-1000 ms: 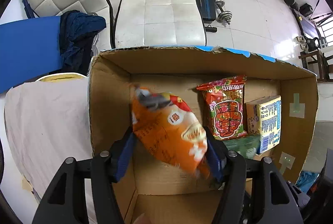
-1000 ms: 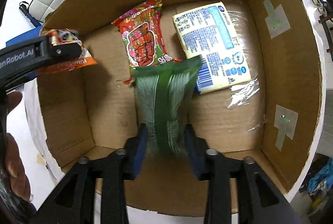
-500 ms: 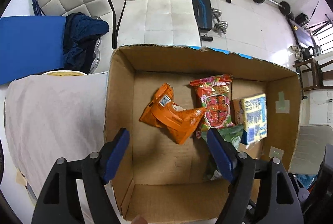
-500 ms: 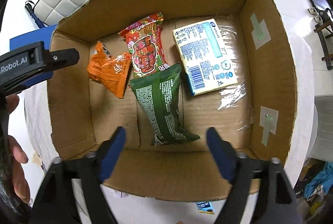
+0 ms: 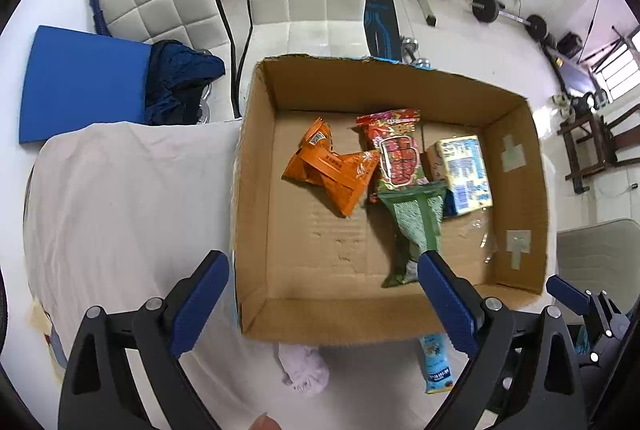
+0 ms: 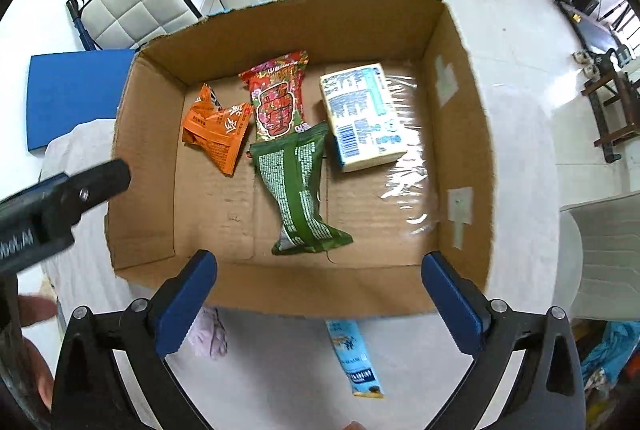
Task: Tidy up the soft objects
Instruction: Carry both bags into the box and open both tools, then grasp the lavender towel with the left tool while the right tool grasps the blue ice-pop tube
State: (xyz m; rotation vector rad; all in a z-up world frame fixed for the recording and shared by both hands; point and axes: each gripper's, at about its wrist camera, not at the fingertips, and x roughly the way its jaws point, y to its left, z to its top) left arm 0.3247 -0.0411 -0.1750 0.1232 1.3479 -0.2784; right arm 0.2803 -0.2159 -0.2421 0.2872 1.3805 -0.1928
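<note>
Hovering with jaws spread and empty, left gripper (image 5: 322,292) and right gripper (image 6: 318,292) | cardboard box (image 6: 320,290) holds four packets | blue sachet (image 6: 354,360), pink cloth (image 6: 208,332) outside near wall | light, crinkly, likely slippery; pinch mid-body.

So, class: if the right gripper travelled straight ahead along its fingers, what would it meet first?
Probably the green snack packet on the cardboard box floor; the open right gripper points at it, though depth is unclear.
</note>
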